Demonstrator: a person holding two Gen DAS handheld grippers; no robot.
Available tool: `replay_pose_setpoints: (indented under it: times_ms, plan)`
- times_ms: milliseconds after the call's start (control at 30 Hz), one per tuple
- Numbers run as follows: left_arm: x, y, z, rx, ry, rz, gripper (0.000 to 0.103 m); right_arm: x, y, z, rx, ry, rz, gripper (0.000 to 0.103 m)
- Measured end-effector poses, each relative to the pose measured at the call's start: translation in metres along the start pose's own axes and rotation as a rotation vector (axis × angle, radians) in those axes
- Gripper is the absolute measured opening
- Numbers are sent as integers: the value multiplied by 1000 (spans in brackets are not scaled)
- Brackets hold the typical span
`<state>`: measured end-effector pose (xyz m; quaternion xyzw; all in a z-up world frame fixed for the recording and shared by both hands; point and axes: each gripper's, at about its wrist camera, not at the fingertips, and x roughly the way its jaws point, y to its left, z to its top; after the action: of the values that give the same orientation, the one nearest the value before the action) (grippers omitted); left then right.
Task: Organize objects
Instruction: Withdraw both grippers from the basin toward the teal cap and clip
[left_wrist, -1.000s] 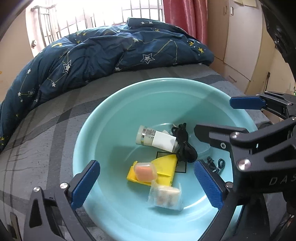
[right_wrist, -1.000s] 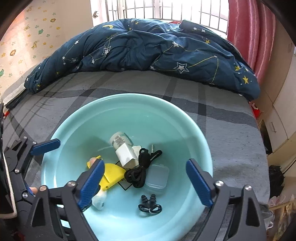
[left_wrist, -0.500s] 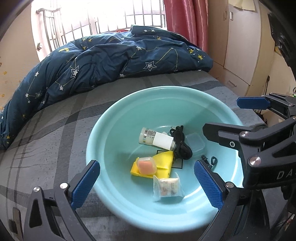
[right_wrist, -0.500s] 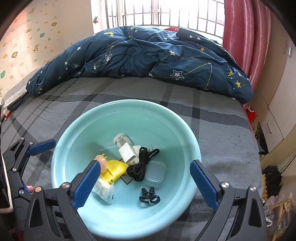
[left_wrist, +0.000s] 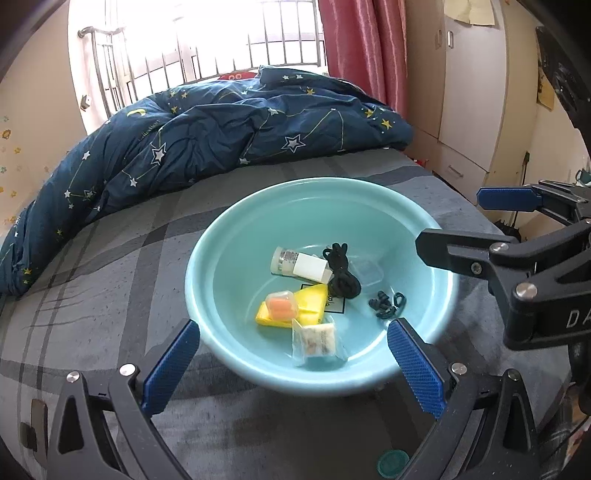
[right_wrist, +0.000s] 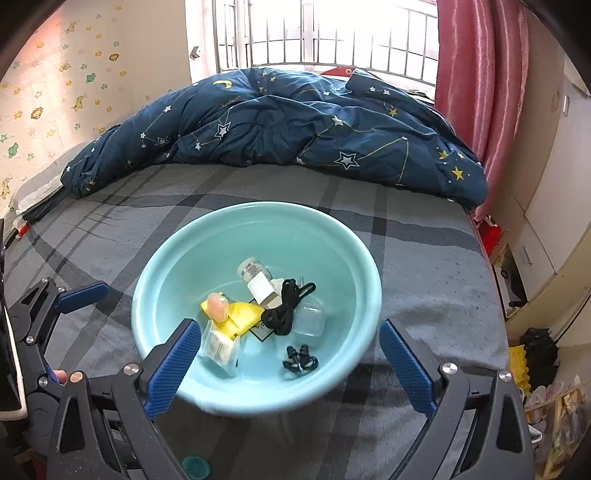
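Just grey plaid bed (left_wrist: 92, 295), starry duvet (left_wrist: 221, 122).

One teal basin (left_wrist: 221, 236) on the bed. Inside the basin: one small bottle (left_wrist: 299, 263), one black cord (left_wrist: 341, 275), one clear case (left_wrist: 367, 271), one yellow packet (left_wrist: 308, 302), one orange case (left_wrist: 282, 304), one sachet (left_wrist: 316, 341), one earplug pair (left_wrist: 386, 303).

Right gripper (right_wrist: 286, 363) with jaws wide apart and empty, teal basin (right_wrist: 155, 280) just ahead on the grey bed (right_wrist: 424, 295), black cord (right_wrist: 284, 308), yellow packet (right_wrist: 242, 314), dark earplugs (right_wrist: 300, 357) inside, blue quilt (right_wrist: 280, 129) far beyond
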<state>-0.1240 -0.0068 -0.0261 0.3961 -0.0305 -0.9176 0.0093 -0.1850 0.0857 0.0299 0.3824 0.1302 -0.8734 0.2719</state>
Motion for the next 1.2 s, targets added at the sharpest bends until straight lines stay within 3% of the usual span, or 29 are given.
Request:
replay_pose_setpoints:
  times_ms: [467,1200]
  plan:
    - [-31,-10,-26,-2,-33,1,103,-34,5,-31,5,-32,-1,100]
    - [-44,-31,-82,-4,-54,-16,103,-49,8,-95,19,-77,13,100]
